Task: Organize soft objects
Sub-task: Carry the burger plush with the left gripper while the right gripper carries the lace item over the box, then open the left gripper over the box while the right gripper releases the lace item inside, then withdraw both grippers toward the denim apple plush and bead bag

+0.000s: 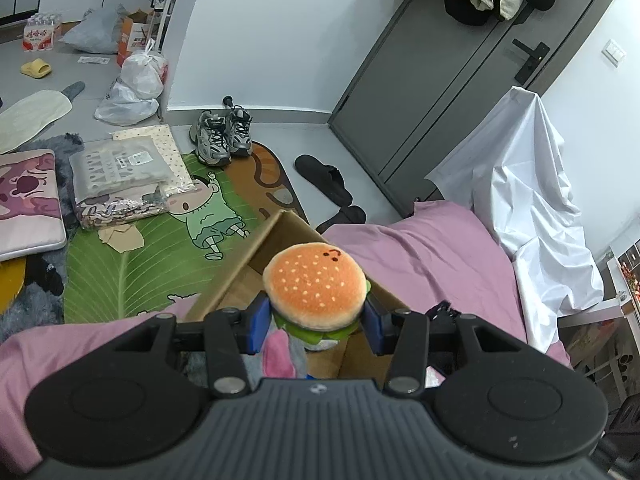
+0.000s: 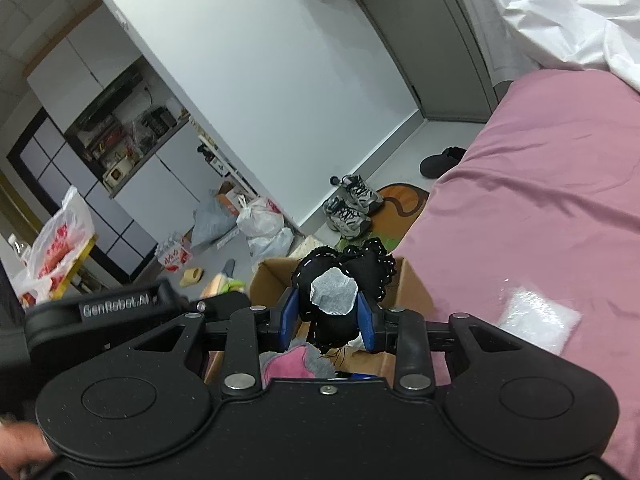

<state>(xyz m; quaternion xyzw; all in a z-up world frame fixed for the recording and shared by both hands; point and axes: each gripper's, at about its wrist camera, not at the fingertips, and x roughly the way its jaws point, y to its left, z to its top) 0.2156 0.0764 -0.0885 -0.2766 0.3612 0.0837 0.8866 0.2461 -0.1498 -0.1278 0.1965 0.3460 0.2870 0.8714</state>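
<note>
Burger plushie (image 1: 316,286) is pinched in the left gripper (image 1: 316,320), right over the cardboard box (image 1: 260,248) on the pink bedsheet (image 1: 432,256) — the right gripper (image 2: 327,314) is clamped on a black plush toy (image 2: 340,276), above that same box.

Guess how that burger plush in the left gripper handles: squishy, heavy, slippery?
Probably squishy: the burger plush bulges above the blue pads of the left gripper. Likely light for its size, since a side pinch alone holds it over the cardboard box. The fuzzy fabric should resist slipping.
</note>
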